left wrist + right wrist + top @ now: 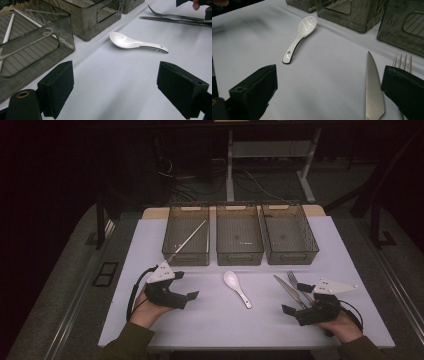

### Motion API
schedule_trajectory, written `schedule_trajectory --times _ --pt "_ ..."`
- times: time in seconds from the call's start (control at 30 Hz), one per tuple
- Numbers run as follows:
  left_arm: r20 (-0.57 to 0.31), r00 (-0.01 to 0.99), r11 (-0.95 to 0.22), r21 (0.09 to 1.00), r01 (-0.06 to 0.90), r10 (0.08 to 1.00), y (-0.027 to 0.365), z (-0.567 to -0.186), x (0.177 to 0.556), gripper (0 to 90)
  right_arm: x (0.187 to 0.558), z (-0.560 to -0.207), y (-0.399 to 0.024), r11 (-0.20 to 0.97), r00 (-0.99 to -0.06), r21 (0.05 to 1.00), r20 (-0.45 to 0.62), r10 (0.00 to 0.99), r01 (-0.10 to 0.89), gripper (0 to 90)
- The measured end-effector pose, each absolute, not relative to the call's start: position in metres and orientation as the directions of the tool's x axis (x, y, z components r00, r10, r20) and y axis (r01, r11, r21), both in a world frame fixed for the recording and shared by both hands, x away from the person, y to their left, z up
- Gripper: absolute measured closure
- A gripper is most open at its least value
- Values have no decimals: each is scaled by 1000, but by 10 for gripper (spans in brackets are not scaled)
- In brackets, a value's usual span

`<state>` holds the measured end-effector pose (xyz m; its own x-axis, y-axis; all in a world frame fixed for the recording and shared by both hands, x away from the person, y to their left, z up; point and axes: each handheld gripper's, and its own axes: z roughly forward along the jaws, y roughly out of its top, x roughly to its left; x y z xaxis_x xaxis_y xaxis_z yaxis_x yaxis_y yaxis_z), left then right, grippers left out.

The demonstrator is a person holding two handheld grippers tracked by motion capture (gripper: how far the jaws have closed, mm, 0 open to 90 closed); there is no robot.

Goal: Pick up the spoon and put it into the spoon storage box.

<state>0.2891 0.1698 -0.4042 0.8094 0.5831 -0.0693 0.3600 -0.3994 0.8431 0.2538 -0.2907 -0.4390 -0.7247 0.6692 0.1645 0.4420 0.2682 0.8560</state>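
A white ceramic spoon (237, 288) (130, 43) (299, 35) lies mid-table, bowl toward the bins. To its right a steel knife (289, 290) (373, 90) and a fork (298, 287) (403, 60) lie side by side. My left gripper (186, 285) (115, 87) stands open at the left, its jaws aimed at the spoon with bare table between them. My right gripper (296, 298) (329, 92) is open low over the table, the knife's blade near its right jaw and nothing gripped. A white chopstick (186, 242) (7, 32) rests slanted in the left bin (185, 258).
Three clear grey bins stand in a row at the back of the white table (225, 320): the left bin, a middle bin (240, 258) and a right bin (292, 257). Dark floor, cables and desk legs lie beyond.
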Motion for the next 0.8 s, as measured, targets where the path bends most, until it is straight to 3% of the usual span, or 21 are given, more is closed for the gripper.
schedule_trajectory --times 0.4,0.8 --pt "-87 811 -395 840 372 578 174 -424 273 1 252 -438 -291 272 -726 855 163 668 442 8" --pt "-79 817 -418 828 373 571 169 -427 272 0 251 -427 -297 302 -718 833 153 679 463 8"
